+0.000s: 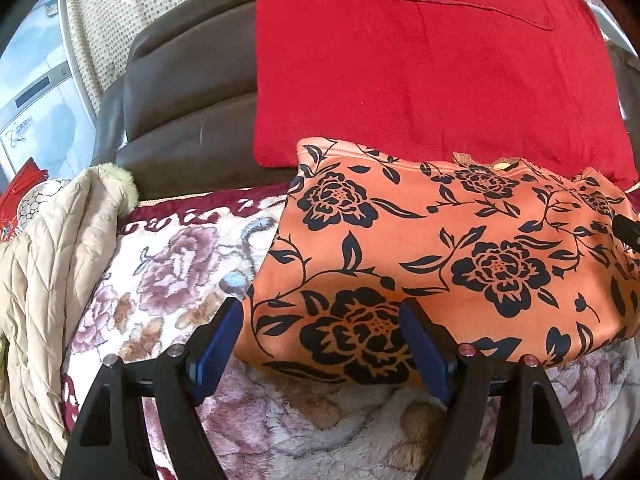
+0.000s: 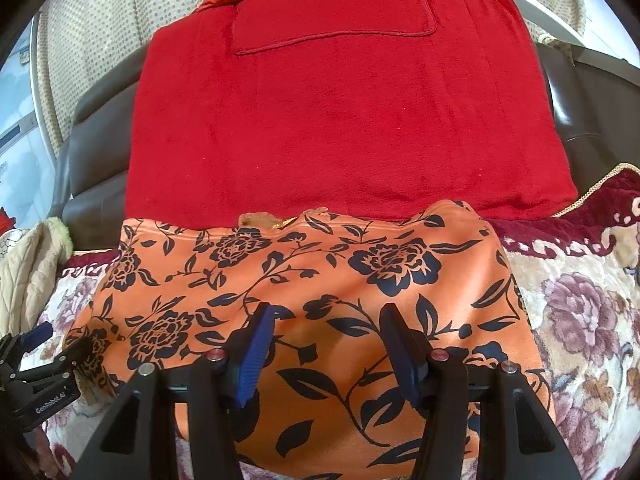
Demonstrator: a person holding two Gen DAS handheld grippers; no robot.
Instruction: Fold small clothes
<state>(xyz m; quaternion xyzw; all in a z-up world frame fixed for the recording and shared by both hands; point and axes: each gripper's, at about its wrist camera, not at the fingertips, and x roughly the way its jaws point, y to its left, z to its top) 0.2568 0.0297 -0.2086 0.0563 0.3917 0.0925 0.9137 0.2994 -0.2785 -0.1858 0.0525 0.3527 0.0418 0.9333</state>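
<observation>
An orange garment with black flower print (image 1: 440, 256) lies folded flat on a plush floral blanket (image 1: 176, 272). It also shows in the right wrist view (image 2: 320, 280). My left gripper (image 1: 322, 320) is open and empty, its blue-padded fingers straddling the garment's near left corner. My right gripper (image 2: 326, 326) is open and empty, hovering over the garment's near middle. The left gripper also shows in the right wrist view (image 2: 52, 344) at the garment's left edge.
A red towel-like cloth (image 1: 420, 68) drapes over a dark brown sofa back (image 1: 180, 104) right behind the garment. A beige quilted jacket (image 1: 48, 264) lies at the left. The floral blanket (image 2: 580, 312) extends to the right.
</observation>
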